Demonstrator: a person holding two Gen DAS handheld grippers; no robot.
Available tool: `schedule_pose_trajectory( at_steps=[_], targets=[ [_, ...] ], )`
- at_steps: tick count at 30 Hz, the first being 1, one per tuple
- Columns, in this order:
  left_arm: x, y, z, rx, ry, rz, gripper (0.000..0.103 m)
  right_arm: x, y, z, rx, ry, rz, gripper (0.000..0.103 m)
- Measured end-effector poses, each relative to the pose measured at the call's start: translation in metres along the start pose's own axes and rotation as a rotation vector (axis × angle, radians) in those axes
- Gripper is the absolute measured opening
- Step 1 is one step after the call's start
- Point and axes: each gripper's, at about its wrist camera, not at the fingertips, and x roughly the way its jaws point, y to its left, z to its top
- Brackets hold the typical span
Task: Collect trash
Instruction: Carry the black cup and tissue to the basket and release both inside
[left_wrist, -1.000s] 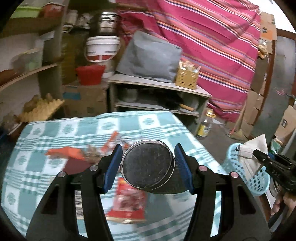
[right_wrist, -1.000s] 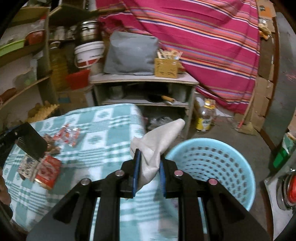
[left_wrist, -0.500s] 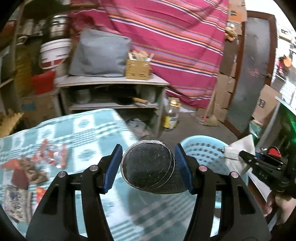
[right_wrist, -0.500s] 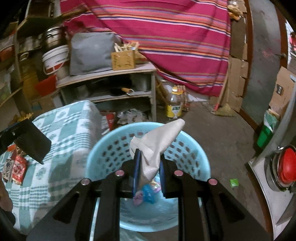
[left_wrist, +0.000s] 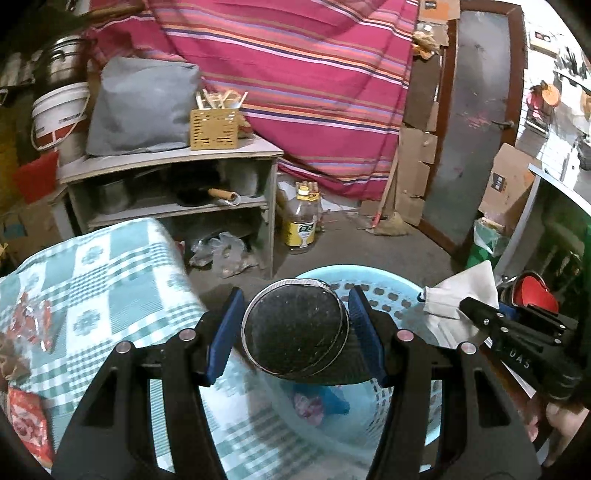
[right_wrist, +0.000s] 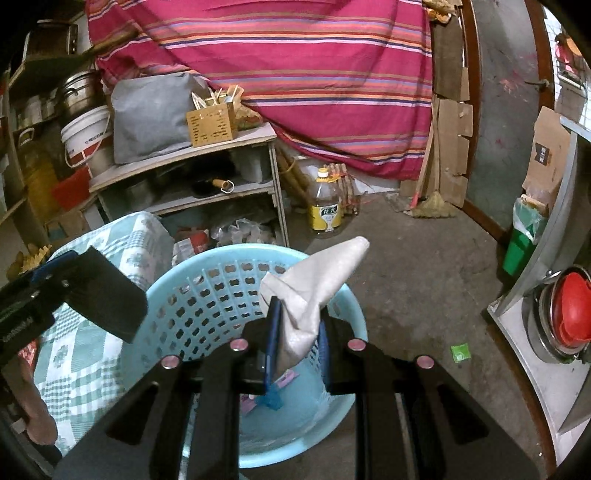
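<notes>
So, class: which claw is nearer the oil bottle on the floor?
Right. The right claw, over the basket's far side, sits closer to the bottle; the left claw is by the table.

You have swung both hands off the checked table (left_wrist: 110, 280) and over to the blue basket (right_wrist: 207, 291). In your left wrist view the table, which filled the lower half a second ago, now sits at 8 o'clock, and the basket has come from 4 o'clock to lie directly under the black can (left_wrist: 295, 328) in the left gripper (left_wrist: 293, 332). In your right wrist view the basket has slid from 4 o'clock to 6 o'clock, beneath the white wrapper (right_wrist: 314, 288) in the right gripper (right_wrist: 297, 343). The right gripper now shows at 3 o'clock in the left view, closer than before.
</notes>
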Motion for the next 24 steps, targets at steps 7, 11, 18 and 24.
schedule_pose_trajectory(
  at_steps=[7, 11, 18, 24],
  targets=[
    [0.022, -0.007, -0.003, 0.011, 0.027, 0.006, 0.058, 0.005, -0.004, 0.004, 0.024, 0.005, 0.012, 0.019],
    [0.025, -0.006, -0.004, 0.007, 0.033, 0.016, 0.067, 0.006, -0.005, 0.003, 0.014, 0.011, 0.009, 0.019],
    [0.004, 0.012, -0.006, -0.009, 0.002, 0.080, 0.087, 0.009, 0.001, 0.002, -0.003, 0.017, 0.004, 0.019],
    [-0.028, 0.040, -0.010, -0.040, -0.027, 0.151, 0.095, 0.019, 0.020, 0.000, -0.032, 0.035, 0.002, 0.021]
  ],
)
